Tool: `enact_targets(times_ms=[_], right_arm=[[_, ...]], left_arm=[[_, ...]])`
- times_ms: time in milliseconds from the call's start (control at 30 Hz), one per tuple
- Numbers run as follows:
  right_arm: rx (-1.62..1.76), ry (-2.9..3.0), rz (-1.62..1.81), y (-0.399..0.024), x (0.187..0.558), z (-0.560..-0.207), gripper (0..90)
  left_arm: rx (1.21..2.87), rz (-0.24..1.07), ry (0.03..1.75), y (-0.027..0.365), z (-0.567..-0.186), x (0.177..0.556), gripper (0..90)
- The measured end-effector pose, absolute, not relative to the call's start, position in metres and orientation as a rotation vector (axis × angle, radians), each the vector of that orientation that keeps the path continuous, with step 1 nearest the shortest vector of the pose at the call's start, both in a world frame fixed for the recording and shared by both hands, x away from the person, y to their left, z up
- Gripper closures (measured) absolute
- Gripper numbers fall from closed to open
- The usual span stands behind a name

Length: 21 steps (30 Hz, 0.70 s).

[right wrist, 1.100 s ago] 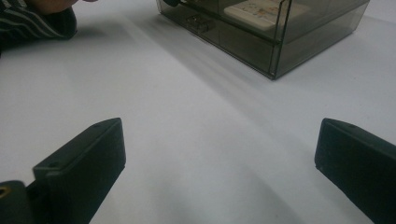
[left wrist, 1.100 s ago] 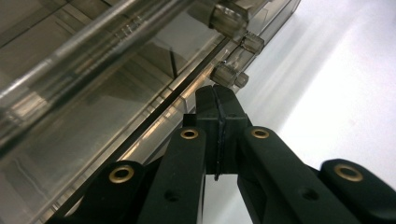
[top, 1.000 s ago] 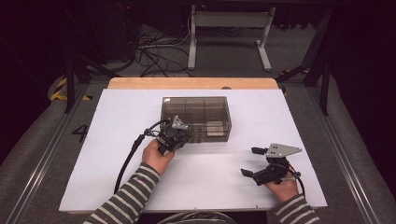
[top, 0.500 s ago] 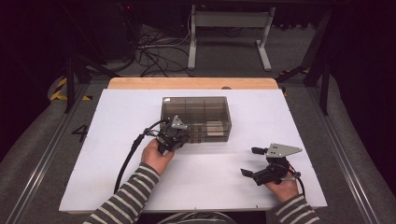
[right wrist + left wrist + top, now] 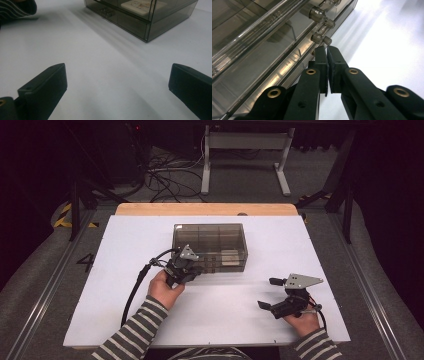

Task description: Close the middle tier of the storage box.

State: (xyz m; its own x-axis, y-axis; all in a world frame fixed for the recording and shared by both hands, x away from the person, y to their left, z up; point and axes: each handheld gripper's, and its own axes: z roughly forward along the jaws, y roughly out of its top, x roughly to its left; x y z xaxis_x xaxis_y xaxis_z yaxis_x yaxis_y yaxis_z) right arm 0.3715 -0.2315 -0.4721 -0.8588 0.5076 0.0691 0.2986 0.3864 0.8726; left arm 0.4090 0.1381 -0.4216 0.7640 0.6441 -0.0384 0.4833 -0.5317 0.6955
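A smoky translucent drawer box stands in the middle of the white table. My left gripper is at the box's front face, low on its left side. In the left gripper view its jaws are pressed together just below the small clear drawer knobs, with nothing visibly between them. My right gripper rests near the table's front right, its jaws wide apart and empty. In the right gripper view it points across bare table toward the box, where a white card lies in a compartment.
A wooden strip borders the table's far edge. Beyond it are cables on the floor and a metal stand. A striped sleeve shows in the right gripper view's top left corner.
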Motion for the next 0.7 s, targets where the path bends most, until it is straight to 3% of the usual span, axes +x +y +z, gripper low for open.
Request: enact_targets(times_ms=[333, 700], right_arm=[[0.72, 2.435, 1.467, -0.232, 0.372, -0.472, 2.4], [0.724, 2.431, 1.467, -0.232, 0.371, -0.472, 2.4]], left_arm=[[2.23, 0.292, 0.828, 0.138, -0.417, 0.405, 82.7], [2.186, 0.323, 0.784, 0.157, -0.397, 0.389, 58.5]])
